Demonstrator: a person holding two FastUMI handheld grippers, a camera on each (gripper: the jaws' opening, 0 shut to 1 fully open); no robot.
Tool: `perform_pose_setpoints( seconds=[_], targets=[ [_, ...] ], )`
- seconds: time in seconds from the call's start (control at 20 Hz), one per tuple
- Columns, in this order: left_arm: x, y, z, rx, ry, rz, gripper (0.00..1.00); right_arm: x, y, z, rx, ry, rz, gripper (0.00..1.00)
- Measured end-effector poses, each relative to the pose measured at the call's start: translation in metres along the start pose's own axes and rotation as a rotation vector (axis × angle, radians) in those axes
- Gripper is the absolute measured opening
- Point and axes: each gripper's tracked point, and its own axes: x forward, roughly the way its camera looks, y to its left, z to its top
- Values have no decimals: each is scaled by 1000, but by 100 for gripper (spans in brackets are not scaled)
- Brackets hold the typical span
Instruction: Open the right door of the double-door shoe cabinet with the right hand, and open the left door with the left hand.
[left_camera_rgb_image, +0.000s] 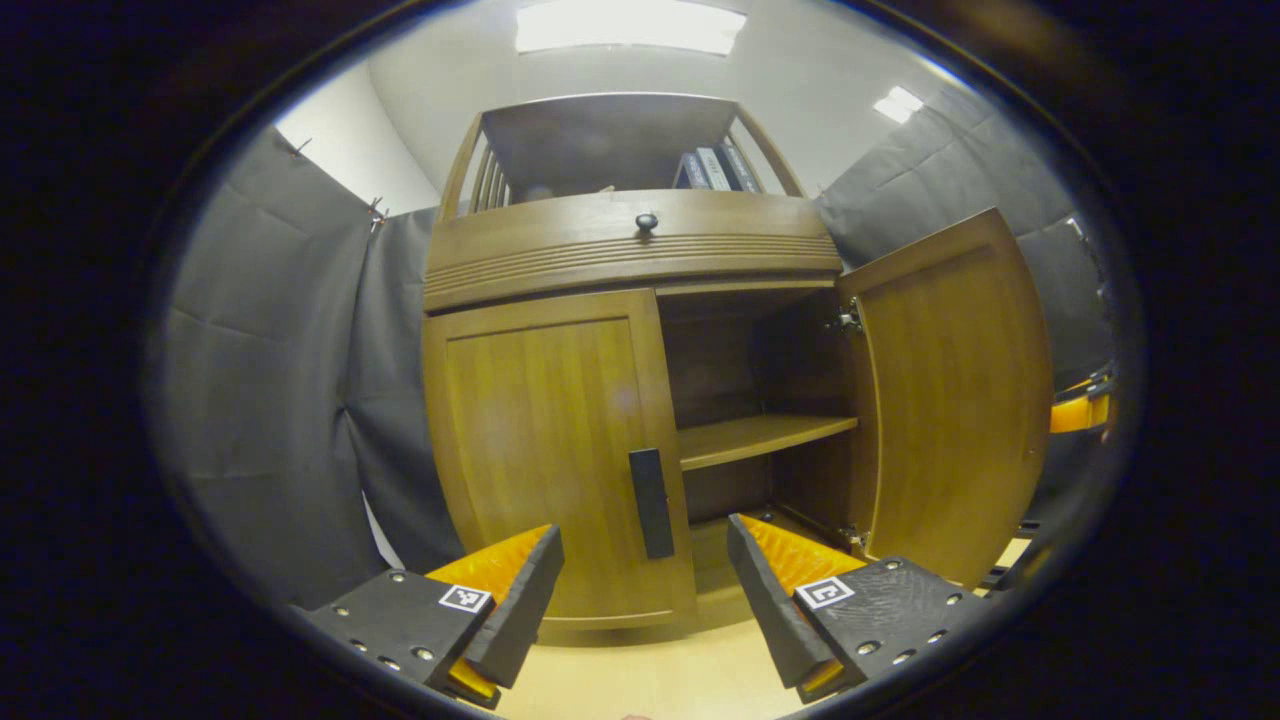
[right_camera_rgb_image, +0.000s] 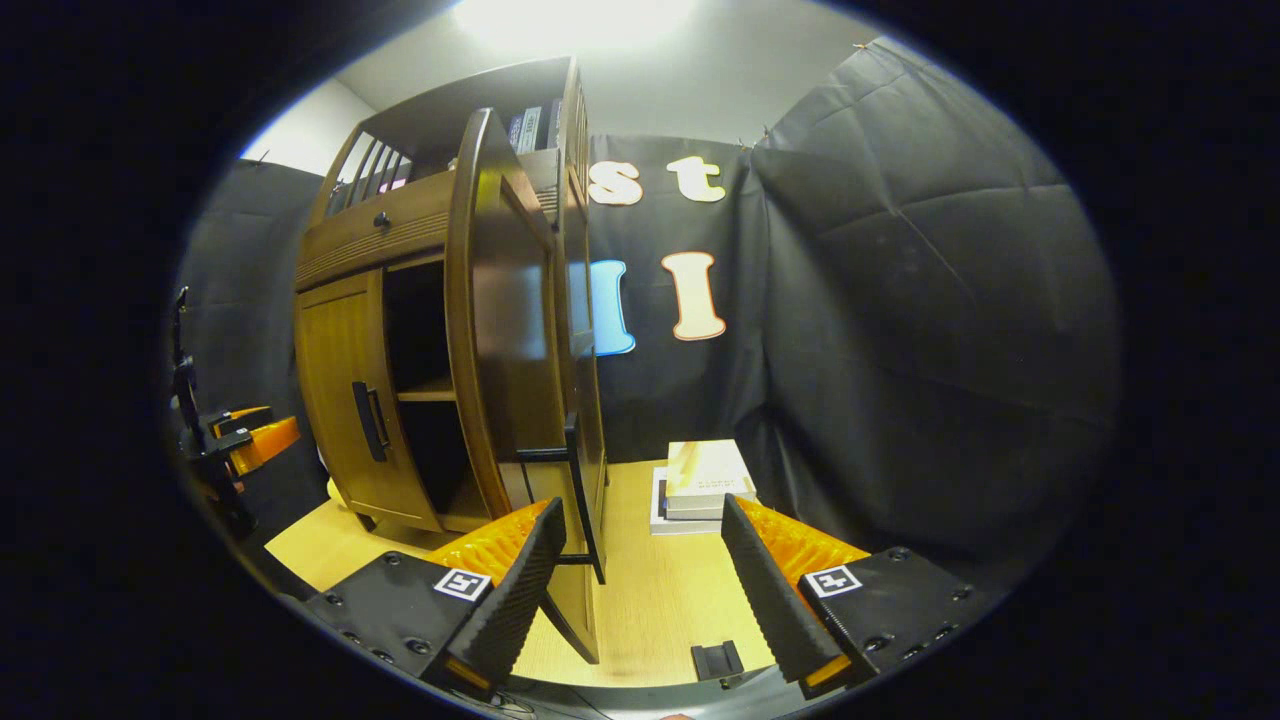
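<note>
Spread wide and grasping nothing, the left tongs point at the shoe cabinet, with the dark vertical handle of the left door standing between and just beyond their fingertips, not touched. That door is closed. The right door is swung out, baring a wooden shelf inside; above sit a drawer knob and a top shelf with books. The cabinet stands on a pale table.

From the right gripper view the open right door is seen nearly edge-on, its handle just ahead of the right tongs, close by the left-hand finger, with no contact that I can make out. These tongs are also released and hold nothing. This view adds a stack of books on the table beside the cabinet, a small black block near the table's edge, and the other gripper farther off at the left.
</note>
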Motion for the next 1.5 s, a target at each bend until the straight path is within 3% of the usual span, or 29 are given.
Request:
perform_pose_setpoints(
  seconds=[0.5, 0.6, 0.85, 0.95, 1.1, 1.25, 1.3, 1.5],
  targets=[
    [1, -1, -4, -22, 49, 2, 97, -47, -3, 22, 5, -44, -123, 100],
    [1, 1, -5, -15, 56, 16, 97, -50, -4, 16, 19, -33, -144, 92],
    [5, -4, -16, -25, 105, 25, 97, -56, -6, 9, 24, -9, -188, 98],
    [3, -7, -14, -28, 121, 30, 86, -52, -10, 8, 24, -4, -191, 98],
    [5, -7, -17, -29, 118, 61, 88, -51, -9, 9, 30, -2, -187, 98],
    [16, -8, -24, -40, 137, 60, 63, -52, -10, 11, 14, 0, -189, 98],
    [29, -15, -32, -68, 137, 12, 56, -52, -10, 11, 9, 1, -184, 98],
    [16, -15, -29, -107, 158, 32, 31, -57, -11, 16, 1, -13, -169, 98]
  ],
)
